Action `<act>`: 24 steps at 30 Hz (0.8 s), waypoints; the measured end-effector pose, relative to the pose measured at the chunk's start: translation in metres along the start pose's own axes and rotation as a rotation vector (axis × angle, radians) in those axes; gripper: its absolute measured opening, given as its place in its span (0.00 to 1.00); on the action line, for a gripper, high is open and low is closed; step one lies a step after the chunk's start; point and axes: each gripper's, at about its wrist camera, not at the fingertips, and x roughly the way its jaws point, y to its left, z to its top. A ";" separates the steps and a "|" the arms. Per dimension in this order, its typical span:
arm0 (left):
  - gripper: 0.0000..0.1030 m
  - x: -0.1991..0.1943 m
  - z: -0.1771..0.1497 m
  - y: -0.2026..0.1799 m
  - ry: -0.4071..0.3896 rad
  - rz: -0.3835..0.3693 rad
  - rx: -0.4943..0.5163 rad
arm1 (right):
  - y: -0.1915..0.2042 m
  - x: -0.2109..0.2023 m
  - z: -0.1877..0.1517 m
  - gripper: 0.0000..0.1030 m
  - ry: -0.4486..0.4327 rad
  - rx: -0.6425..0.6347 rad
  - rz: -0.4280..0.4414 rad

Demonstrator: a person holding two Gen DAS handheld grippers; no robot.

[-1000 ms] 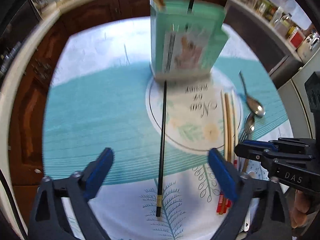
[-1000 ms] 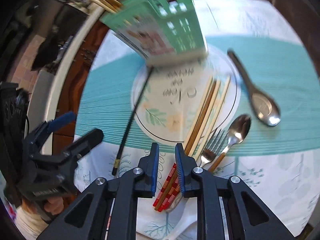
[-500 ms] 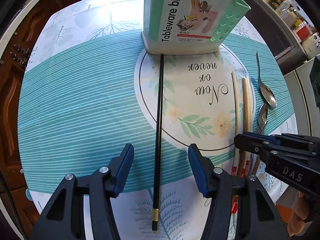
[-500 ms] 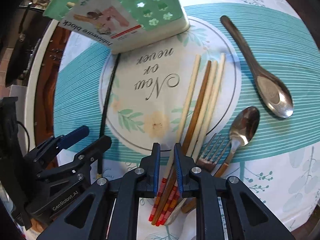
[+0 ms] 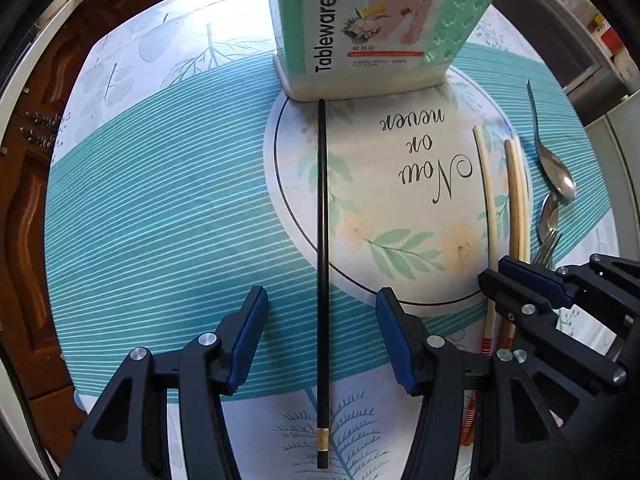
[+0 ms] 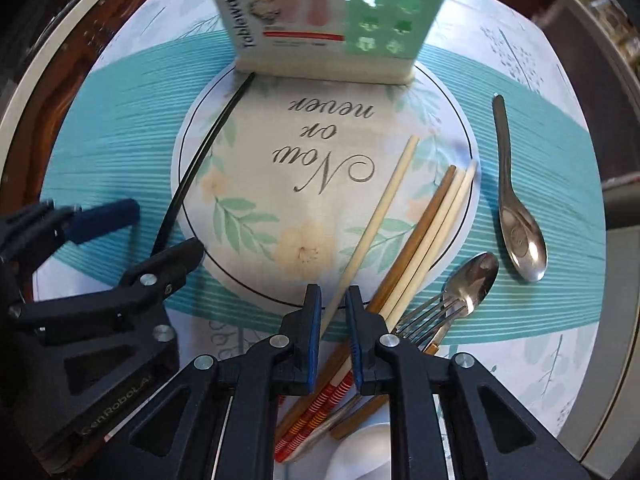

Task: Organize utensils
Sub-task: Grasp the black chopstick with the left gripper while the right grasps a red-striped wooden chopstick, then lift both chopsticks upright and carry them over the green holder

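– What sort of place is this?
– A home kitchen or dining spot. A round surface [image 5: 132, 208] wears a teal leaf-print cloth; a mint "Tableware block" holder [image 5: 376, 28] stands near its far edge.
– Anything else?
– Dark carved wooden cabinet doors [image 5: 28, 184] beyond the left edge, jars on a counter [image 5: 600, 24] past the far right edge.

Right gripper [image 6: 331, 300] at 6 o'clock, jaws closing around a pale chopstick [image 6: 380, 216]; green tableware block [image 6: 340, 12] at 12, steel spoon [image 6: 516, 216] at 3, left gripper [image 6: 160, 232] at 9
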 end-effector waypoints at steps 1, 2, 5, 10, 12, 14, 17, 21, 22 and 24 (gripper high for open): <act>0.49 0.000 0.001 -0.003 0.004 0.013 0.006 | -0.002 -0.001 0.001 0.11 0.004 0.006 0.014; 0.47 0.000 0.003 -0.005 0.008 0.013 0.011 | -0.004 -0.002 0.002 0.10 0.006 0.012 0.029; 0.08 -0.002 0.006 -0.011 0.023 0.004 0.019 | -0.018 -0.002 0.000 0.07 0.014 0.062 0.128; 0.03 -0.004 0.002 -0.012 0.033 -0.066 0.006 | -0.037 -0.003 -0.007 0.05 0.013 0.141 0.297; 0.03 -0.007 -0.008 -0.009 0.014 -0.102 -0.025 | -0.042 -0.007 -0.012 0.05 -0.007 0.159 0.359; 0.03 -0.012 -0.019 -0.007 -0.028 -0.105 -0.034 | -0.046 -0.015 -0.017 0.05 -0.036 0.163 0.403; 0.03 -0.027 -0.037 -0.009 -0.111 -0.091 -0.032 | -0.053 -0.026 -0.025 0.05 -0.088 0.166 0.474; 0.03 -0.060 -0.053 -0.017 -0.234 -0.084 -0.030 | -0.055 -0.051 -0.031 0.05 -0.188 0.152 0.536; 0.03 -0.067 -0.049 -0.015 -0.258 -0.080 -0.029 | -0.058 -0.060 -0.033 0.05 -0.222 0.146 0.547; 0.03 -0.090 -0.048 -0.014 -0.321 -0.079 -0.028 | -0.059 -0.078 -0.036 0.05 -0.278 0.135 0.555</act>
